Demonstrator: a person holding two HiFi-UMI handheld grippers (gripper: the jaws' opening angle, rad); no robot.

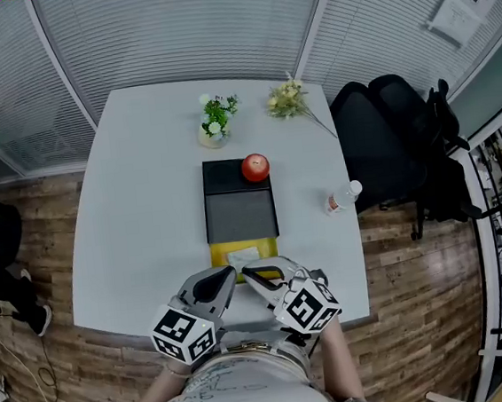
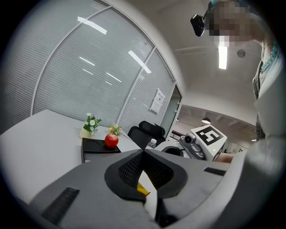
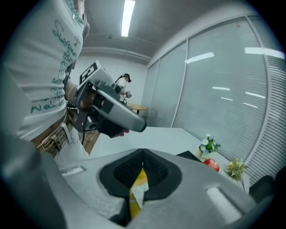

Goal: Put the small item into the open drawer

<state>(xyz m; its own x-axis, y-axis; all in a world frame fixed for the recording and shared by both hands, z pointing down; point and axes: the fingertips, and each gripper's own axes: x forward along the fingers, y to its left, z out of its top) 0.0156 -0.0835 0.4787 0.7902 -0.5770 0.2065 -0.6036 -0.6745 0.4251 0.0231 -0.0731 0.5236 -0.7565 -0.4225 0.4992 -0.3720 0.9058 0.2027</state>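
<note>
A black drawer unit (image 1: 240,213) stands mid-table with a red apple (image 1: 255,167) on its top. Its yellow drawer (image 1: 220,253) is pulled out toward me, and a small white item (image 1: 244,258) lies inside it. Both grippers hover side by side just above the drawer's near edge. My left gripper (image 1: 231,273) (image 2: 143,152) is shut with nothing between its pads. My right gripper (image 1: 248,274) (image 3: 143,154) is also shut and holds nothing. In the right gripper view, the yellow drawer and the white item show through the slit under its closed tips.
On the white table (image 1: 136,208), a small pot of white flowers (image 1: 217,119) and a dried bouquet (image 1: 289,100) sit at the far side. A plastic bottle (image 1: 343,197) lies near the right edge. A black office chair (image 1: 391,136) stands right of the table.
</note>
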